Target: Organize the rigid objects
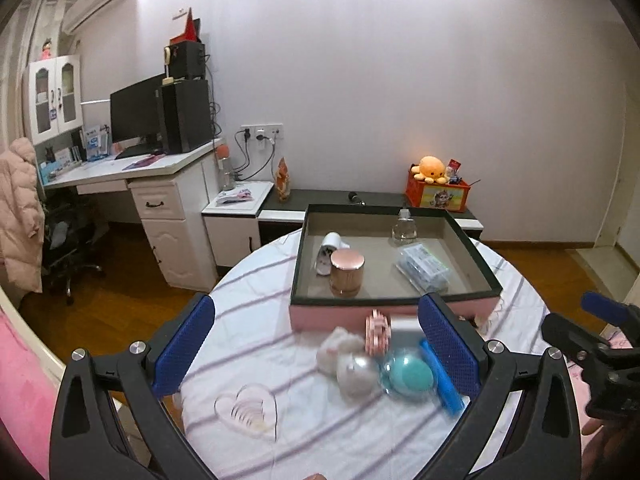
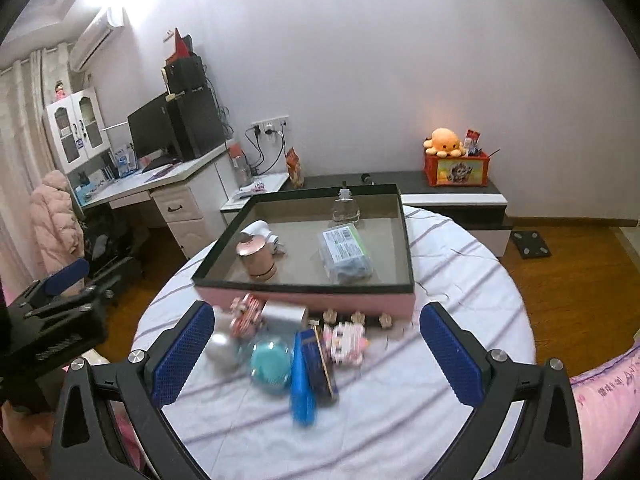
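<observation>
A home bedroom or study is shown: a white desk (image 1: pixel 132 168) with monitor (image 1: pixel 136 120) and computer tower (image 1: pixel 186 114), wall air conditioner (image 1: pixel 96 4), wood floor (image 1: pixel 112 300), an octopus plush (image 1: pixel 430 168) on a toy box (image 1: pixel 438 196), and a round table (image 2: pixel 460 280) covered in striped cloth.

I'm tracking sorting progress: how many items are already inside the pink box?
4. A white tube lies back left, a rose-gold jar stands front left, a clear bottle stands at the back, and a wrapped packet lies right. The near wall may hide more.
</observation>
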Action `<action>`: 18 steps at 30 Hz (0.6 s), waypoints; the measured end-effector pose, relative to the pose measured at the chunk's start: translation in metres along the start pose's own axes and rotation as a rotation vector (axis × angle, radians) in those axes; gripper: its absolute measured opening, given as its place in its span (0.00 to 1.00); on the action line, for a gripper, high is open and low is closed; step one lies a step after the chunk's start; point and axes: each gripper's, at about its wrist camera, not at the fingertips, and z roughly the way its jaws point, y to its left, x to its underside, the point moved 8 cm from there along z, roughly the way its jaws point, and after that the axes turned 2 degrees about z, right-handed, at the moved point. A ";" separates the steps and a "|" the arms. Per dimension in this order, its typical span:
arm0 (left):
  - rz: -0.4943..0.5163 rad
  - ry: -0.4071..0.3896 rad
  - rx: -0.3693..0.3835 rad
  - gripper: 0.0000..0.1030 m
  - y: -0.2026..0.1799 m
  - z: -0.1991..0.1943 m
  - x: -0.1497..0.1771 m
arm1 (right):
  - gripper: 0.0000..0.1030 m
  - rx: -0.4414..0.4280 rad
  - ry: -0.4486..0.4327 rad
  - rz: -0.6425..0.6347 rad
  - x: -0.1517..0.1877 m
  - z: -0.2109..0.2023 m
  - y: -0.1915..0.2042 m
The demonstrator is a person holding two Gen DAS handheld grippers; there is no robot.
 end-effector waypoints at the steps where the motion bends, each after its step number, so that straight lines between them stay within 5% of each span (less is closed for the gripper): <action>1: -0.011 0.004 0.001 1.00 0.002 -0.004 0.003 | 1.00 0.012 -0.013 -0.002 0.002 -0.009 0.001; 18: -0.031 0.013 0.007 1.00 0.001 -0.044 0.027 | 1.00 0.032 -0.043 -0.029 0.026 -0.051 0.011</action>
